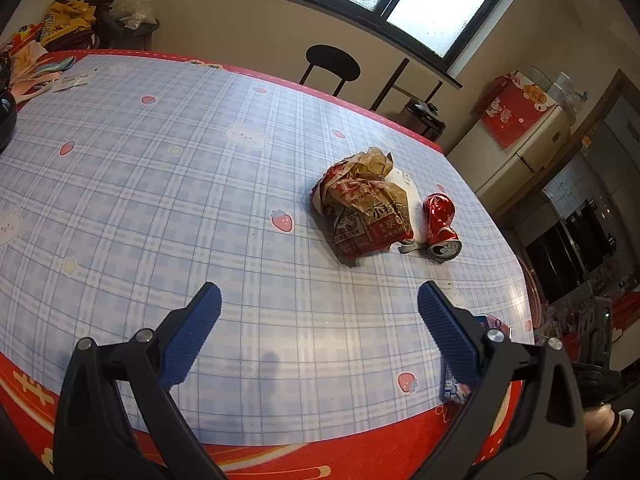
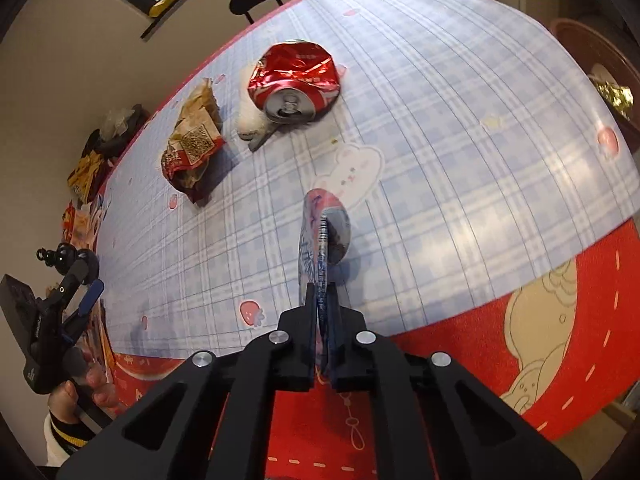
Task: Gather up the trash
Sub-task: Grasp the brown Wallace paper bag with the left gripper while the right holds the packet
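From the right wrist camera I am seeing my right gripper (image 2: 322, 256) clamping a flattened, pale blue printed packet (image 2: 324, 226) edge-on between its closed fingers, the packet sticking out past the tips above the blue plaid tablecloth (image 2: 460, 128), near the table's red border. The left wrist view is giving me only a sliver of that packet (image 1: 454, 388), peeking out behind the right-hand blue pad (image 1: 448, 340) of my left gripper (image 1: 318, 330), whose jaws are standing wide with nothing between them, hovering over the cloth. That left view is showing the crumpled brown-and-red paper wrapper (image 1: 362, 204) as a broad heap with printed panels, while the right view is catching it (image 2: 192, 144) end-on and narrower. The crushed red can (image 1: 440, 226) is lying on its side just beside the wrapper; only the right camera is looking straight at its silver top and pull tab (image 2: 294, 82). A small white scrap (image 2: 250, 124) is lying against the can. The right view is also showing a hand (image 2: 86, 380) gripping the left tool at the table's edge.
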The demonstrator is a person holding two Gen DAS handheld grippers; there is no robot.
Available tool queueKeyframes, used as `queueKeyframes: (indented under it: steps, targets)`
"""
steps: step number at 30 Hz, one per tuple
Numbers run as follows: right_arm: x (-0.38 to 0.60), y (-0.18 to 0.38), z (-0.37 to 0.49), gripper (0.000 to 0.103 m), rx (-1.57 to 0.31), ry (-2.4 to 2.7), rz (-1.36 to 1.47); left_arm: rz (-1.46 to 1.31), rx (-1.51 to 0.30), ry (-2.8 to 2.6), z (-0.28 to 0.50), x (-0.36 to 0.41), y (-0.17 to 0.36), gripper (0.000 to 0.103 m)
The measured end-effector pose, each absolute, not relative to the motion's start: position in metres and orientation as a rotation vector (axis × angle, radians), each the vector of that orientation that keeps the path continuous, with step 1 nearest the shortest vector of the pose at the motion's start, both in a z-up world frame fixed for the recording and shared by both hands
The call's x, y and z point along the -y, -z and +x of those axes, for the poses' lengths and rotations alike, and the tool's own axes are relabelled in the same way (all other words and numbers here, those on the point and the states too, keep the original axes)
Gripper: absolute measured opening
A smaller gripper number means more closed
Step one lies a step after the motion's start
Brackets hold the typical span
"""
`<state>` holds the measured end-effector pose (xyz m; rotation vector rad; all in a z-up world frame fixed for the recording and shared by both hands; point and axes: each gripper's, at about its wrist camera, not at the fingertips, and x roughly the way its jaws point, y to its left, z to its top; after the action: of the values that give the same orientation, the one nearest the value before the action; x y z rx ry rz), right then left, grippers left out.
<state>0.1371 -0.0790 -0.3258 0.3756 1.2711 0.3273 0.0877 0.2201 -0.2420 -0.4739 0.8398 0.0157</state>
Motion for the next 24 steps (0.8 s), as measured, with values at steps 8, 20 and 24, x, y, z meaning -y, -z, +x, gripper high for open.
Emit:
queueKeyframes:
  steps: [8, 20, 24]
  targets:
    - [0.079, 0.307, 0.166, 0.006, -1.179, -0.382, 0.291, -0.481, -0.858, -0.023, 0.103, -0.207, 0.248, 0.097]
    - [0.124, 0.287, 0.196, 0.006, -1.093, -0.345, 0.299, -0.576, -0.851, -0.016, 0.194, -0.177, 0.255, 0.096]
    - [0.136, 0.288, 0.198, 0.006, -1.09, -0.325, 0.301, -0.574, -0.856, -0.066, 0.237, -0.168, 0.262, 0.097]
